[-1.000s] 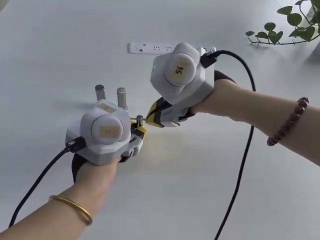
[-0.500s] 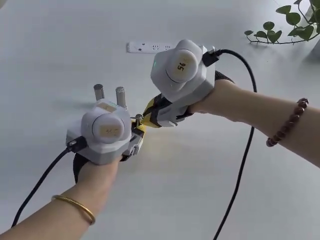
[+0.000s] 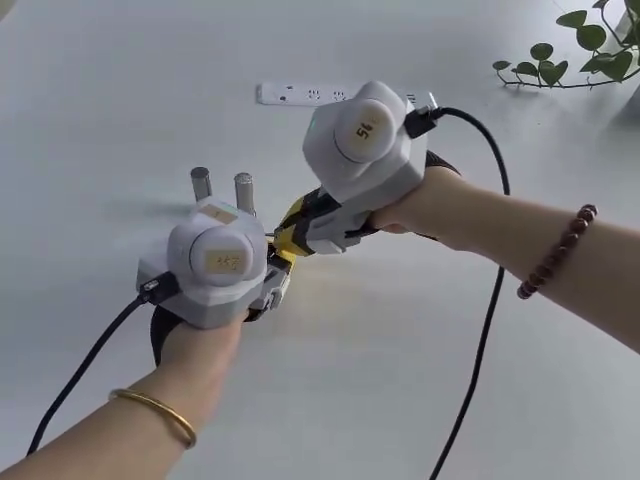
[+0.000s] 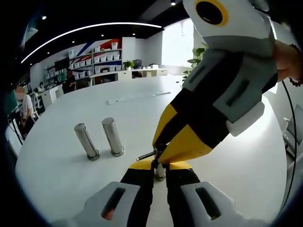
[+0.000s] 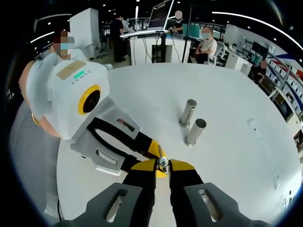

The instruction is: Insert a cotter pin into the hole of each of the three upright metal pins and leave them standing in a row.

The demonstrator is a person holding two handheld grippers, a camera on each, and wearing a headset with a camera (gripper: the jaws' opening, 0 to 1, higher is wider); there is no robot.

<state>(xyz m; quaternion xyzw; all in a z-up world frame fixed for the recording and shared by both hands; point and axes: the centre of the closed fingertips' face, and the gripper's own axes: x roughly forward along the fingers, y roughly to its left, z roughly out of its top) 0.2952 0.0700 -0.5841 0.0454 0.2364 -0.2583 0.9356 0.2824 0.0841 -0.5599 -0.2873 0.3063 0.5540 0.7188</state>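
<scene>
Two bare metal pins stand upright side by side on the white table, just beyond my left gripper. The same two pins rise at the left of the left gripper view. My left gripper is shut on a third metal pin, held upright. My right gripper comes in from above right, shut on a thin cotter pin at that pin's top. In the right gripper view the pin's round top sits at my right gripper's tips.
A white power strip lies at the far side of the table. A leafy plant trails in at the top right corner. Black cables run from both grippers toward the near edge. People stand at desks beyond the table.
My right gripper has dropped slightly lower and closer to the left gripper, covering the held pin's top in the head view. The two standing pins have not moved.
</scene>
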